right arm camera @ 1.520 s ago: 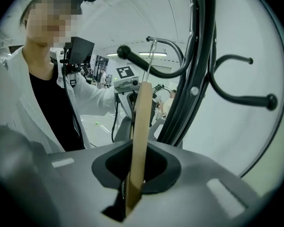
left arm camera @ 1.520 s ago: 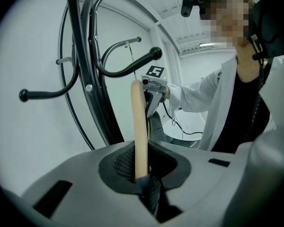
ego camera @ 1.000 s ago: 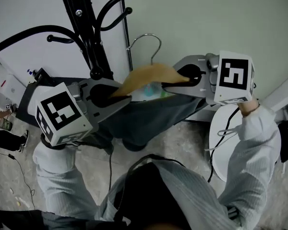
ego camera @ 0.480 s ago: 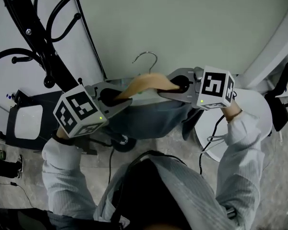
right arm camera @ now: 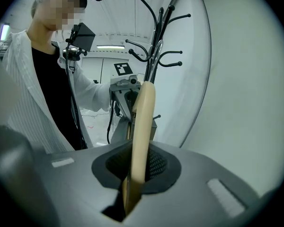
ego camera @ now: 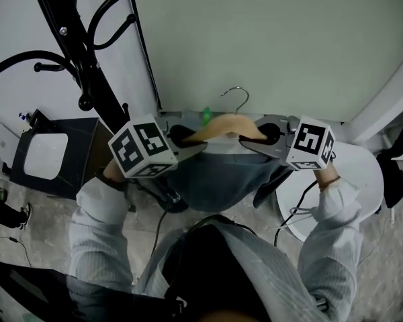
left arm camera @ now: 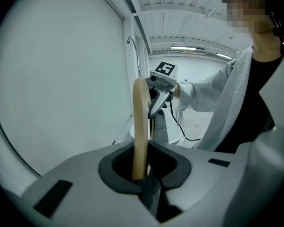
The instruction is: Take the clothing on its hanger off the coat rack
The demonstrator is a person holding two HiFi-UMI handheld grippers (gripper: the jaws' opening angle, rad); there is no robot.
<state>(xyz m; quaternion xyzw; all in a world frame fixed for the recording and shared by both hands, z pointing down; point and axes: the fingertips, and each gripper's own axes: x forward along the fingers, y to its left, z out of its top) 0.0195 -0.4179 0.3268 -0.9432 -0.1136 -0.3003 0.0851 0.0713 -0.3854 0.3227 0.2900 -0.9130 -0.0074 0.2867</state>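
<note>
**Hanger clear of the rack, both grippers clamped on it**

Head view: the coat rack point(ego camera: 80, 42), black with curved hooks, stands upper left against a pale wall point(ego camera: 275, 39). To the right of the rack, apart from it, is the wooden hanger point(ego camera: 225, 124); its metal hook is in open air, on none of the rack's hooks. The left gripper point(ego camera: 183, 135) is clenched on the hanger end nearer the rack, and the right gripper point(ego camera: 263, 131) on the far end. Grey clothing point(ego camera: 218, 176) hangs below the hanger. The floor point(ego camera: 33, 230) is speckled grey, with cables on it. A round white table point(ego camera: 359, 180) sits well right of the rack, and a dark unit with a white panel point(ego camera: 43, 156) sits at the rack's foot.

Left gripper view: the jaws pinch the hanger's edge together with a fold of the grey fabric. The wall fills the left side. A ribbed ceiling with strip lights point(left arm camera: 189, 48) is above.

Right gripper view: the jaws grip the wooden bar. The rack stands behind the left gripper, beside the wall's edge. A person in a white sleeve is on the left.
</note>
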